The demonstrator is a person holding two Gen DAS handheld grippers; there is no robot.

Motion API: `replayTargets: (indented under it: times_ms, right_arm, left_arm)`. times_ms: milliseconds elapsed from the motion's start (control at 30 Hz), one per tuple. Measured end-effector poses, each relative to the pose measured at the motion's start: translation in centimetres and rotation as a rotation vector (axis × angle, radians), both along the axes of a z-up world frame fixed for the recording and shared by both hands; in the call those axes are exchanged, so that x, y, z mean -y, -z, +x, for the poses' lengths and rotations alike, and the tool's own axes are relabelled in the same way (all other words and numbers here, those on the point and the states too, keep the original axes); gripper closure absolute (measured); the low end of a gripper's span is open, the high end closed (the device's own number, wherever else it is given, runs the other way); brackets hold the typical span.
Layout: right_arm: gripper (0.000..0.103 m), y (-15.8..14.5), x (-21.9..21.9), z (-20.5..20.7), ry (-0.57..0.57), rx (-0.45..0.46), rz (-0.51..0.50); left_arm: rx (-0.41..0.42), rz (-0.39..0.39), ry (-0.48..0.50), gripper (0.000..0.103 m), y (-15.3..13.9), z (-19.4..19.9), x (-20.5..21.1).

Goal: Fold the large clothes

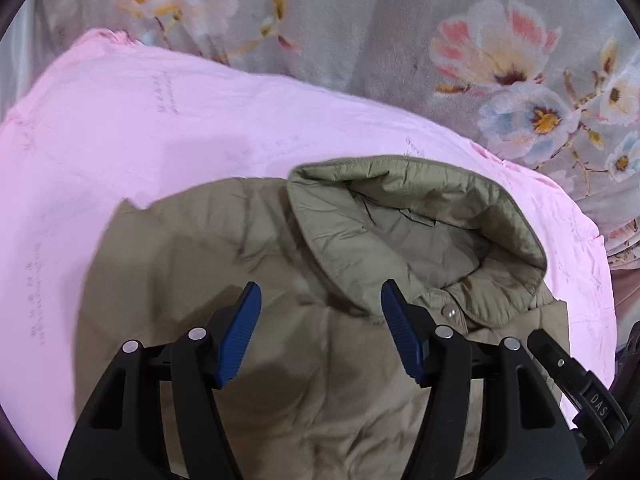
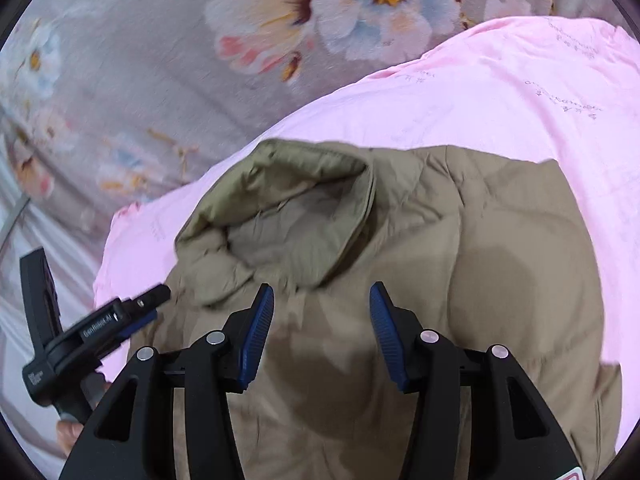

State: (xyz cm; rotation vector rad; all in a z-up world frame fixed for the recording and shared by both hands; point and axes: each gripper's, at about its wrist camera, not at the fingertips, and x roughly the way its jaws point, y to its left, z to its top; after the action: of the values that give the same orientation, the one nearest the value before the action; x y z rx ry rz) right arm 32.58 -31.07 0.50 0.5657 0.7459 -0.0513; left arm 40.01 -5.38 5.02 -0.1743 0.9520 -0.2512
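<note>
The jacket's (image 1: 280,360) lower part runs out of view under both claws, so its full length can't be seen; no sleeves can be made out, and the edges are smeared with blur. It is a puffy khaki jacket lying on a pink sheet (image 1: 140,128), which is spread over a grey floral bedcover (image 1: 400,40). Its collar (image 1: 400,232) stands open at the far end, pointing away from the claws, so the long axis runs from them toward the bedcover. A snap button (image 1: 452,313) sits just below the collar. The left claw (image 1: 320,300) hangs over the jacket's chest, fingers spread, gripping nothing. The right claw (image 2: 322,300) hovers beside it, likewise spread wide and empty, each visible at the edge of the other's view
</note>
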Motion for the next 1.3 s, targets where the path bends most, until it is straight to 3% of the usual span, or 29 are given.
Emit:
replayTargets:
  times_ms: [33,100,133,167,333,467,767,833,933,967,1033,1100,1200,1300]
  right_arm:
    - [0.053,0.3,0.3,0.8,0.001,-0.005,0.024]
    - [0.059,1.3,0.7,2.5,-0.013,-0.042,0.055]
    - [0.067,1.8,0.6,3.2,-0.017,-0.059,0.053]
    - [0.094,1.8,0.6,3.4,-0.028,-0.06,0.04]
    - [0.099,0.6,-0.7,2.6,-0.077,-0.003,-0.131]
    - [0.101,3.4,-1.0,3.6,-0.073,-0.098,-0.22]
    - [0.103,5.1,-0.4,3.8,-0.076,-0.084,-0.184]
    - [0.103,4.9,-0.1,3.6,-0.081,-0.091,-0.171]
    - [0.091,2.9,0.2,2.0,-0.074,-0.087,-0.167]
    - [0.088,2.0,0.3,1.3,-0.064,-0.059,-0.172]
    - [0.085,-0.3,0.8,0.4,-0.044,0.007,-0.17]
    - [0.077,-2.8,1.7,0.7,-0.014,0.08,-0.122]
    - [0.077,-4.7,2.5,3.1,0.013,0.125,-0.067]
    - [0.077,-5.0,2.5,6.6,0.022,0.119,-0.028]
  left_arm:
    - [-0.022,-0.004,-0.003,0.044,0.5,0.6,0.2]
    - [-0.057,0.013,0.001,0.064,1.6,1.9,0.7]
    - [-0.062,0.03,0.008,0.072,2.0,2.2,1.0]
    - [-0.063,0.047,0.02,0.084,2.2,2.2,1.2]
    - [0.004,0.172,0.068,0.089,2.7,1.1,2.8]
    - [0.032,0.22,0.071,0.093,4.8,0.6,3.1]
    - [0.1,0.291,0.067,0.093,5.4,0.0,4.2]
    - [0.092,0.272,0.067,0.093,5.1,-0.1,3.8]
    - [0.047,0.193,0.068,0.091,3.8,-0.3,2.0]
    - [0.042,0.155,0.068,0.089,3.0,-0.3,1.2]
    - [0.065,0.093,0.036,0.074,0.7,0.2,-0.6]
    - [0.096,0.05,0.0,0.054,-1.7,1.6,-1.6]
    - [0.114,0.032,-0.063,0.053,-4.0,4.7,-2.1]
    - [0.043,-0.001,-0.084,0.053,-4.3,8.8,-1.0]
